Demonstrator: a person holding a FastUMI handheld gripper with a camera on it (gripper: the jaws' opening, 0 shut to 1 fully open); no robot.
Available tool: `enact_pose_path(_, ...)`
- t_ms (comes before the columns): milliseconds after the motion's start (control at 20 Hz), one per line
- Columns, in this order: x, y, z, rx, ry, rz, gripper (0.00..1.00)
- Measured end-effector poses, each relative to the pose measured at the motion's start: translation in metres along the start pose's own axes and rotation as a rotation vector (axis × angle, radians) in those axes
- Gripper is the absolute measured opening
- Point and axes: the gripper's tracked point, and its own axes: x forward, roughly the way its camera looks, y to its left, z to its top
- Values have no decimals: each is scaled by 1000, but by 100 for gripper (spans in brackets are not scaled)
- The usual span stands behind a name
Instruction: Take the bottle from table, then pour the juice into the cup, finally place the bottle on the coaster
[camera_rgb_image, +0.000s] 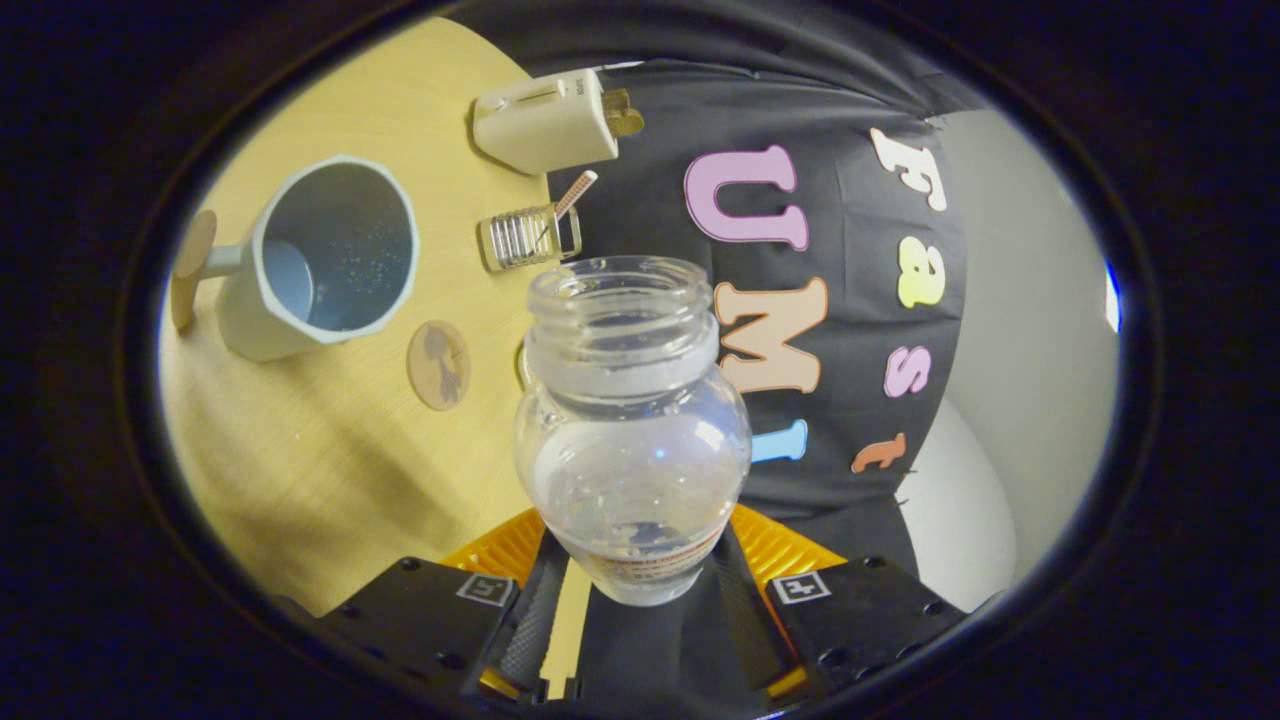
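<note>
The gripper (636, 590) jaws clamp the base of a clear, uncapped bottle (632, 420) at lower centre, lifted off the tabletop (330, 470), a little liquid inside. Just left of the bottle lies a round coaster (438, 364). Farther upper left stands the grey cup (325, 255). Above sit a small ribbed glass (525, 238) and a white box (548, 122).

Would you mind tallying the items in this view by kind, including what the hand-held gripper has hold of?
Clear glass bottle, clamped between the hand-held gripper fingers: 1
Grey mug on the wooden table: 1
Round wooden coasters: 2
Cream box-shaped appliance: 1
Small ribbed glass with a straw: 1
Total: 6
</note>
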Motion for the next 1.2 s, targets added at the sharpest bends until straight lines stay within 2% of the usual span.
enact_pose_path(1200,9,-30,29,-230,-121,-83,78)
